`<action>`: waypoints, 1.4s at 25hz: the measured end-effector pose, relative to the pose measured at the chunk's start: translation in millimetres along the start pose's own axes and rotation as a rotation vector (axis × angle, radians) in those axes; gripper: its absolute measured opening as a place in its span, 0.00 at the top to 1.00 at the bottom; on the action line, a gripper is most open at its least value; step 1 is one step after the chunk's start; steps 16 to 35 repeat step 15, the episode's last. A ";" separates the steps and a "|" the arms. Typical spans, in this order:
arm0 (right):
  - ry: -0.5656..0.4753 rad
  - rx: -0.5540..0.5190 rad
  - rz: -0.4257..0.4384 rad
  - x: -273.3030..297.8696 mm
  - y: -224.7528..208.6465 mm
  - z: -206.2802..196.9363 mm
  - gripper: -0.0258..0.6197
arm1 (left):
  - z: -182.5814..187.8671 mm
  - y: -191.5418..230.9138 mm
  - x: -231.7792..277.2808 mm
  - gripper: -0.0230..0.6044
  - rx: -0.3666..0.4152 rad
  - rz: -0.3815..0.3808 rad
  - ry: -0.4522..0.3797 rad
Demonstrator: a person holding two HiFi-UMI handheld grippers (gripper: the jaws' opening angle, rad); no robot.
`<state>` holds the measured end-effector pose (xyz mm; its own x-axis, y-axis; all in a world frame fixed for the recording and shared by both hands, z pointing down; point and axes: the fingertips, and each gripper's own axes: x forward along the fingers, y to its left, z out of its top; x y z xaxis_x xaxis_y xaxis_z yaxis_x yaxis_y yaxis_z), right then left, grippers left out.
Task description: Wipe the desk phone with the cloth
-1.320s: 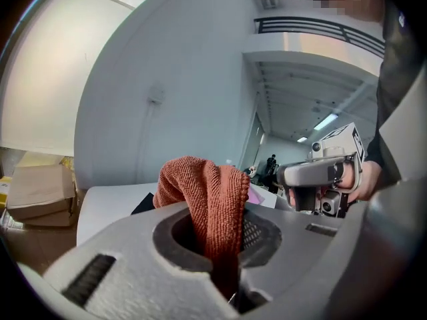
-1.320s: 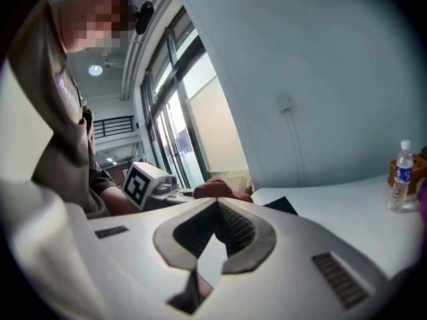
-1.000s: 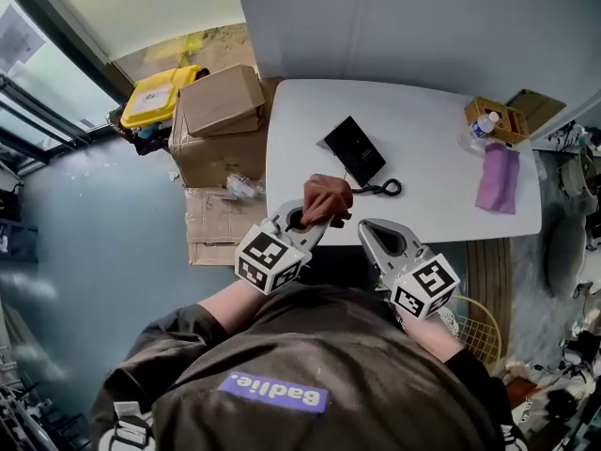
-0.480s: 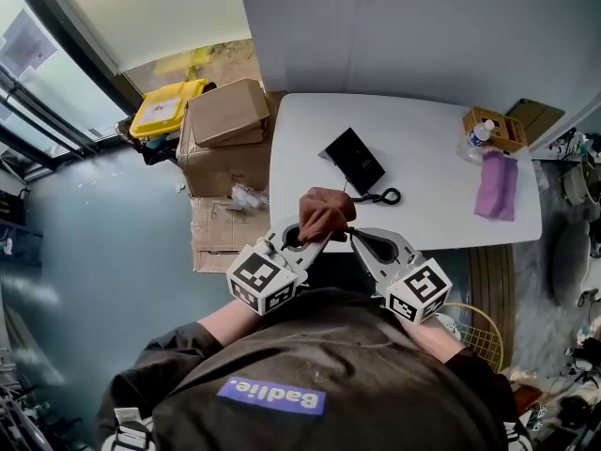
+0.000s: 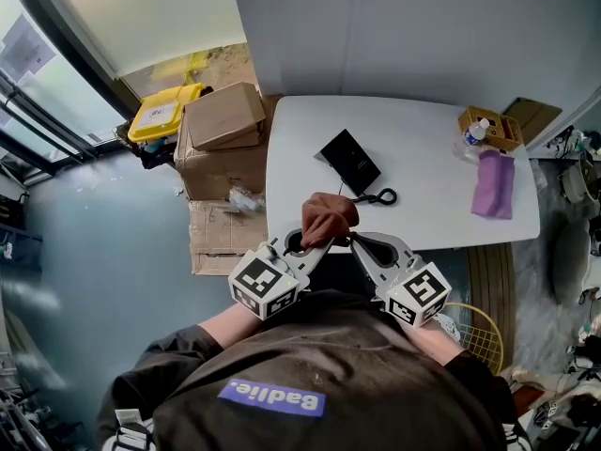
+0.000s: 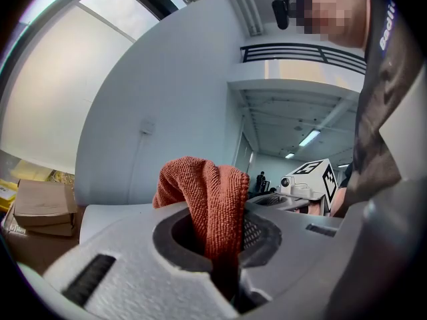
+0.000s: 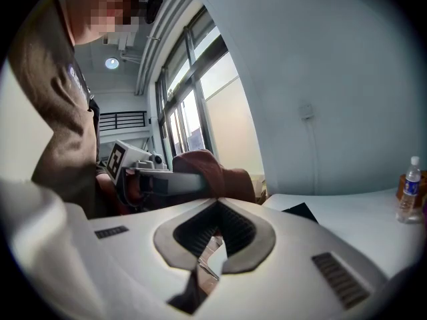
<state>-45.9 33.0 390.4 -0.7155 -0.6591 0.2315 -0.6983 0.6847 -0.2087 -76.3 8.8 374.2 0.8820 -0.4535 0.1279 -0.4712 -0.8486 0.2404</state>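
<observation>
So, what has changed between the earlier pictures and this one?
The right gripper moved left, toward the left gripper. Its tip is now close beside the rust-brown cloth, with its jaws together and nothing between them. The left gripper is shut on the cloth as before, and the desk phone lies untouched on the table.

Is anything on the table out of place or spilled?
Nothing is spilled. Only the black phone looks askew: it lies diagonal to the edges of the table, with its cord curled loosely beside it.
</observation>
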 end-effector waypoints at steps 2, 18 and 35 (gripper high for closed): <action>-0.008 -0.002 0.000 -0.8 1.2 1.4 0.92 | 0.4 -1.2 -0.4 0.90 0.000 -0.003 0.000; -0.022 -0.006 -0.013 -0.7 3.5 3.9 0.92 | 3.0 -2.8 -2.5 0.90 0.015 -0.022 -0.002; -0.022 -0.006 -0.013 -0.7 3.5 3.9 0.92 | 3.0 -2.8 -2.5 0.90 0.015 -0.022 -0.002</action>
